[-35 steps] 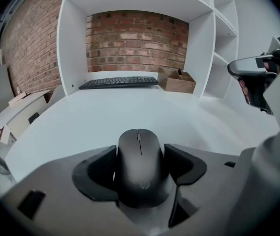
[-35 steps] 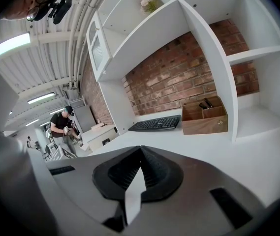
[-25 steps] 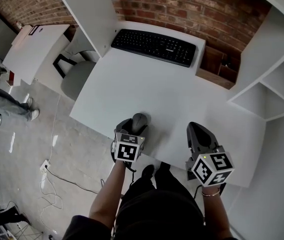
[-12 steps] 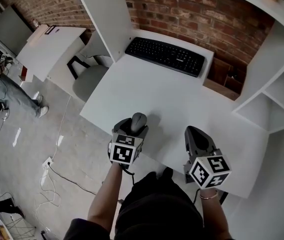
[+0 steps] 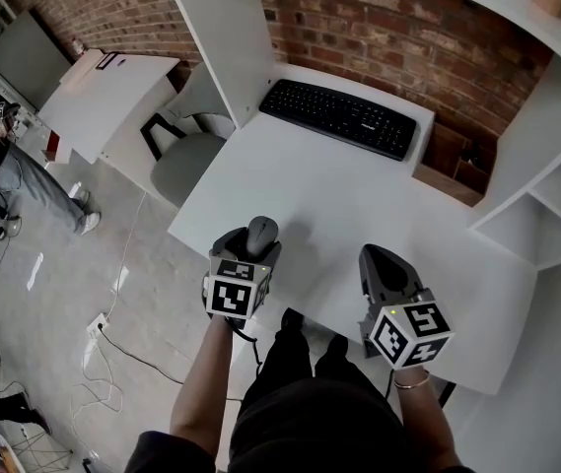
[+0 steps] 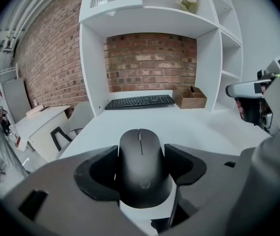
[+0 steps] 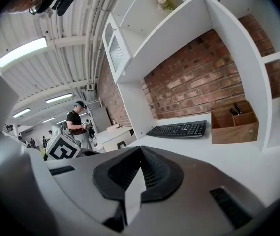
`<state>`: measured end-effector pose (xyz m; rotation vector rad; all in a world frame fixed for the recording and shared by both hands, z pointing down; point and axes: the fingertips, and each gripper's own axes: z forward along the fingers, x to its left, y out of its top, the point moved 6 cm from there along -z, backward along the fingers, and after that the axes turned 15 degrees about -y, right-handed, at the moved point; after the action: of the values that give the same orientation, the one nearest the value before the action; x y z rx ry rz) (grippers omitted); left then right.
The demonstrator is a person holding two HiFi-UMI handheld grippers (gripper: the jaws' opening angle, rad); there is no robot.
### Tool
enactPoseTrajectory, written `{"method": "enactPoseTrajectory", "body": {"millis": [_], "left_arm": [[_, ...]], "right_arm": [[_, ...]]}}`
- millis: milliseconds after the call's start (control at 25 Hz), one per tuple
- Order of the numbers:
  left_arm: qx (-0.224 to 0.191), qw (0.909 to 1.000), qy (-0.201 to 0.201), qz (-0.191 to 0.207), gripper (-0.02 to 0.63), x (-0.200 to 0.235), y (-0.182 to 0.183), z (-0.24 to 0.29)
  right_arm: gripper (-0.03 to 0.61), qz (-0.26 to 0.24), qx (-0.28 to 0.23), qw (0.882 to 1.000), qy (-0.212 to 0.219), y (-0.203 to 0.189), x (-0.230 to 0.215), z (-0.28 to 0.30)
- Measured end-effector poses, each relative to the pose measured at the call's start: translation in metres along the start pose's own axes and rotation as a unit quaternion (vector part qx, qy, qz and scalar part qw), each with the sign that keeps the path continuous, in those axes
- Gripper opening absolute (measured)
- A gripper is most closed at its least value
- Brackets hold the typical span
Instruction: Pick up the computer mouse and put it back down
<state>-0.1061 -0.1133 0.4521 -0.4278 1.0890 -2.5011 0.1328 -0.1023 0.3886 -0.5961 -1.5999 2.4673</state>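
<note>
A black computer mouse (image 6: 141, 167) sits clamped between the two jaws of my left gripper (image 6: 140, 156), its front pointing toward the keyboard. In the head view the mouse (image 5: 261, 233) pokes out ahead of the left gripper (image 5: 251, 248) over the near edge of the white desk (image 5: 359, 195), and its shadow falls to its right, so it seems held slightly above the surface. My right gripper (image 5: 384, 267) hovers over the desk's near edge to the right. Its jaws (image 7: 140, 167) are pressed together with nothing between them.
A black keyboard (image 5: 349, 118) lies at the back of the desk against the brick wall, with a wooden box (image 5: 453, 151) to its right. White shelving (image 5: 546, 166) flanks the right side, a grey chair (image 5: 186, 161) stands left of the desk, and a person (image 5: 4, 166) stands far left.
The left gripper, still clamped on the mouse, has shifted slightly left and toward the desk's near edge. The right gripper has stayed where it was, shut.
</note>
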Motion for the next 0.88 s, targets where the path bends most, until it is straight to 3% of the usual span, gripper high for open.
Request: {"method": "enactPoseTrajectory", "body": {"millis": [720,880], "left_arm": [[0.008,0.9981,-0.049,0.035,0.299,0.122,0.037,0.053],[0.022,0.9974,-0.063,0.028,0.299,0.141,0.037,0.069]], "right_arm": [[0.005,-0.009,0.000,0.998,-0.064,0.016,0.063,0.093],[0.005,-0.011,0.004,0.997,-0.081,0.014,0.071,0.108]]}}
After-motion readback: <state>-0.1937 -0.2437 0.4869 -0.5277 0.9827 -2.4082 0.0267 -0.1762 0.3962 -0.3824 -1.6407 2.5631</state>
